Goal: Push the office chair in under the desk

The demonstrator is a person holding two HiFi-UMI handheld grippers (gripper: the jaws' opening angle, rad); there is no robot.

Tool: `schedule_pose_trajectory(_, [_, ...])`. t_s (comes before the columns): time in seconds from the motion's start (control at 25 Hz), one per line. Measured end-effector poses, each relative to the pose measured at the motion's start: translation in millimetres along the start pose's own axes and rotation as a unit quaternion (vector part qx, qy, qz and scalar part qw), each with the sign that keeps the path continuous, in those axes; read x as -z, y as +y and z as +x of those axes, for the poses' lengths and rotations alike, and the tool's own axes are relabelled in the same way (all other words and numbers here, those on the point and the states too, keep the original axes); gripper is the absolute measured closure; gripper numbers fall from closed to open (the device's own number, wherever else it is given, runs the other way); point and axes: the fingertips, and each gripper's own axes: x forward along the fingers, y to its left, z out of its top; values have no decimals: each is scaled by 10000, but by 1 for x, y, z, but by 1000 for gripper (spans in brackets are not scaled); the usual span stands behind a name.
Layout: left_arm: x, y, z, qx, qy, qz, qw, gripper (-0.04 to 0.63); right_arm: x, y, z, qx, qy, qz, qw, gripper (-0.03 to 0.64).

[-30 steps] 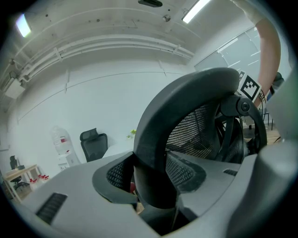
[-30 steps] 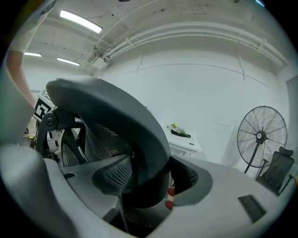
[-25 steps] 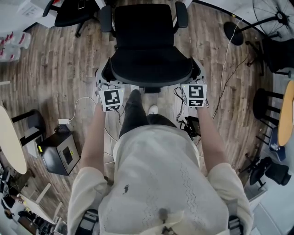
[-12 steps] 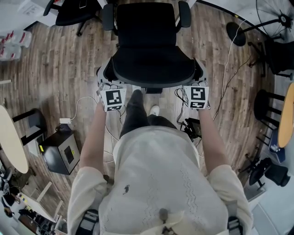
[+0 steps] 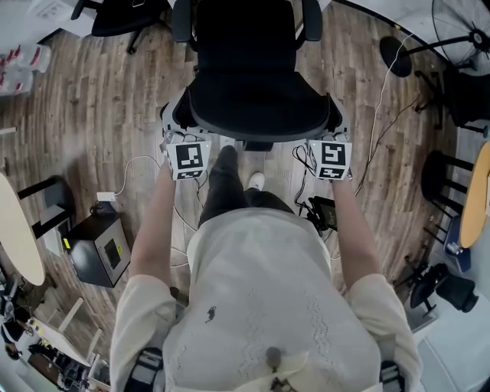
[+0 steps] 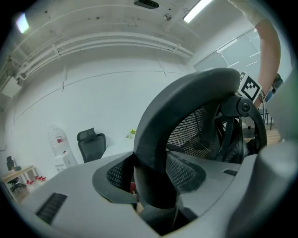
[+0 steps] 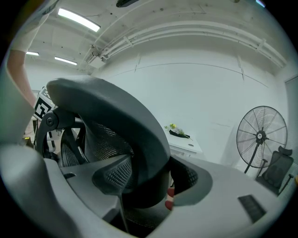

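Backrest toward us and seat away: the black office chair [image 5: 253,69] points to the top of the head view, its long axis running from the curved backrest rim [image 5: 260,122] just in front of our body up to the seat front, which the picture's top edge cuts off. It stands on the wood-plank floor [image 5: 115,99], and its two armrests [image 5: 181,21] flank the seat, one on each side.

We hold two grippers, one at each end of that rim. The left gripper [image 5: 178,124] has its jaws spread wide around the rim's left end, and in the left gripper view [image 6: 151,186] the thick dark frame fills the gap, with both mesh-faced pads pressed on it. The right gripper [image 5: 337,124] grips the right end the same way, and in the right gripper view [image 7: 149,186] its jaws stand wide on the frame.

Beyond the chair, in the right gripper view, we see one white desk [image 7: 186,144] with a small plant [image 7: 178,130] on it, and one standing fan [image 7: 260,137] to its right. A second office chair [image 5: 122,15] stands at the upper left of the head view, and one black box [image 5: 96,249] sits on the floor at our left.
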Motion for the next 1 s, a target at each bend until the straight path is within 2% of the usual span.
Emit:
schedule_pose_trajectory(0.52, [7, 23, 24, 70, 9, 25, 10000, 362, -5, 4, 29, 42, 37, 18, 10000, 348])
schedule_pose_trajectory(1.0, [8, 26, 48, 73, -6, 42, 10000, 362, -5, -9, 50, 46, 38, 24, 10000, 348])
